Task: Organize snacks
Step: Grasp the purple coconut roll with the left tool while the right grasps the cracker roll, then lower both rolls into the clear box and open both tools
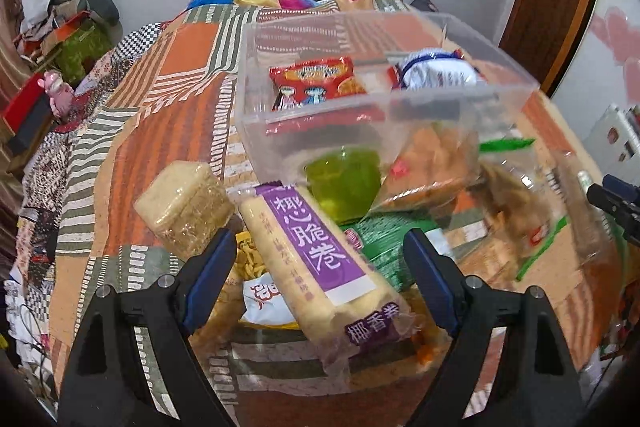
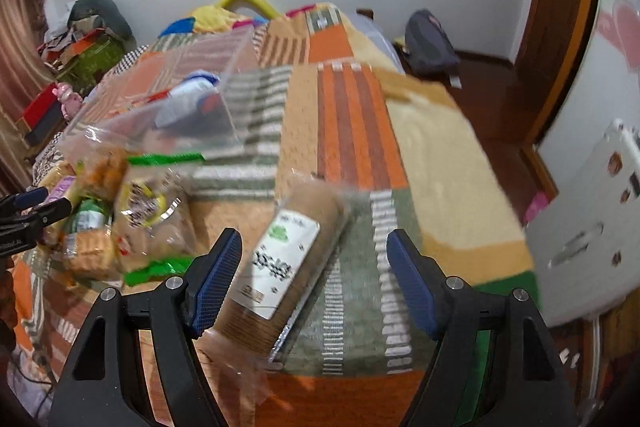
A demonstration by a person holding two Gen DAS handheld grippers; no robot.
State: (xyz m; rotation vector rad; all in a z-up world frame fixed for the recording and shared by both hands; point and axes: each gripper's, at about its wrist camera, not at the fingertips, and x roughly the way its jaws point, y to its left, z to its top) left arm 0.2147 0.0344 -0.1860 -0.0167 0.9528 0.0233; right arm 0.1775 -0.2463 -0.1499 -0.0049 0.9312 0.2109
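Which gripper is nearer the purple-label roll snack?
Left. The left gripper straddles the purple-label roll snack, open; the right gripper is off to its right, over a brown packet.

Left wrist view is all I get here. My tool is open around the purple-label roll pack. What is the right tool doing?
Observer: The right tool is open over a brown wrapped pack with a white label, not gripping it.
Operator: Where does that pack lie?
Observer: On the patchwork cover, apart from the snack pile, to its right.
Operator: Anything beside the bed on that side?
Observer: A dark bag sits on the floor by the wall.
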